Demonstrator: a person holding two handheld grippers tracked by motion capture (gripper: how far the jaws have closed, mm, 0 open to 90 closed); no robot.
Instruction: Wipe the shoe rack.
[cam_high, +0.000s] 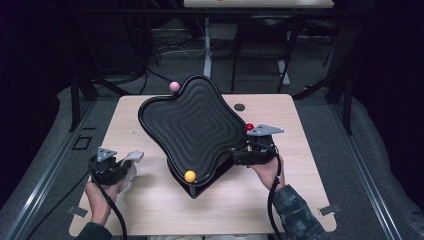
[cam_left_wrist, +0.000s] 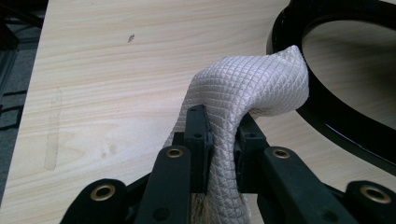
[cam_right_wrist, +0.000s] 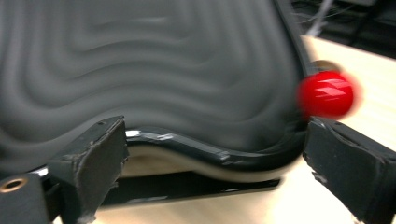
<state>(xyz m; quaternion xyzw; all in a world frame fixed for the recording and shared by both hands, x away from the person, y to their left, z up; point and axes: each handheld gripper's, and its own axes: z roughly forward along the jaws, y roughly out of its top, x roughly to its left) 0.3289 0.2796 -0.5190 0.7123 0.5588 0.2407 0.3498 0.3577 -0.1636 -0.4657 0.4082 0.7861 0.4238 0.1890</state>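
Left gripper (cam_left_wrist: 219, 140) clamps white quilted cloth (cam_left_wrist: 247, 88); right gripper (cam_right_wrist: 210, 154), jaws wide, straddles rim of tilted black wavy tray (cam_high: 195, 122)

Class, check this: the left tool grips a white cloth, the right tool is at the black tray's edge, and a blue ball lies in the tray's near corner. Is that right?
Not quite. The ball in the tray's near corner is yellow, not blue, as the high view shows. The rest stands: the left tool grips the cloth, and the right tool is at the tray's edge.
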